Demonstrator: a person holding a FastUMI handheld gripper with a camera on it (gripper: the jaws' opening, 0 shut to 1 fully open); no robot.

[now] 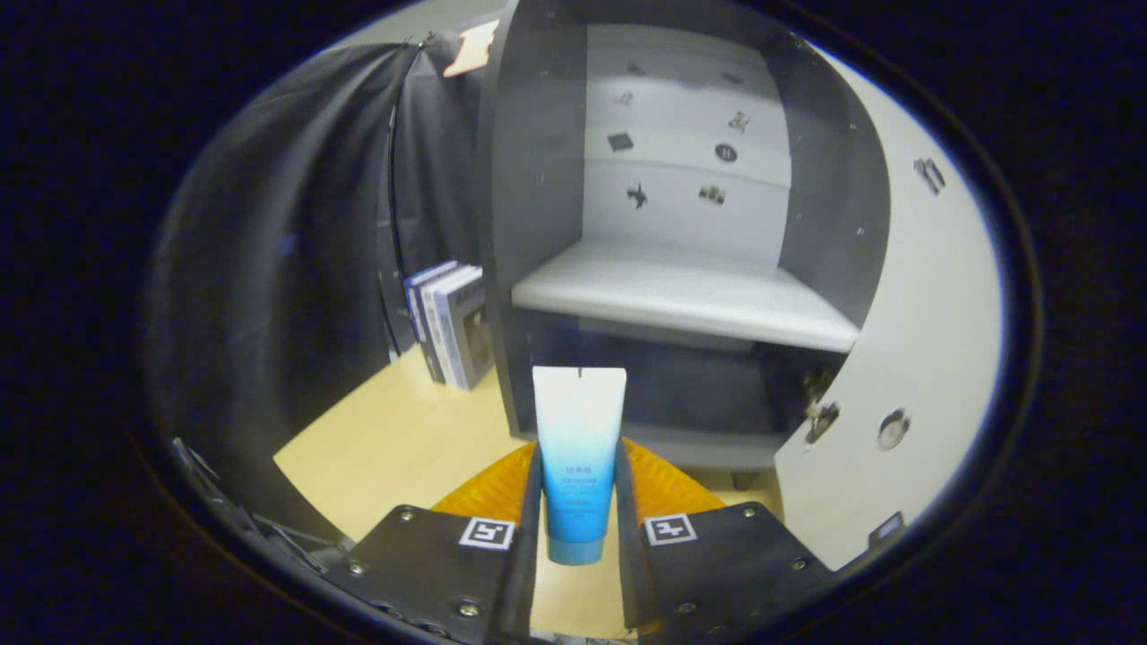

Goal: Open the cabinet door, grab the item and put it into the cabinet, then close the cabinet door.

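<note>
A blue-and-white tube [578, 457] stands upright between my fingers, cap down and flat white end up, held above the wooden table [394, 439]. My gripper [578, 502] is shut on the tube, both fingers pressing its lower sides. Just beyond it stands the grey cabinet [529, 215] with its door [923, 376] swung open to the right. Inside, a pale shelf [681, 296] spans the cabinet at mid height, with a darker compartment [690, 394] below it. The tube's top reaches about the level of that lower compartment's opening.
Several books [448, 322] stand upright on the table left of the cabinet, against the black cloth wall [296, 242]. The open door carries a round knob [892, 428] and a hinge [820, 417] near the cabinet's right side.
</note>
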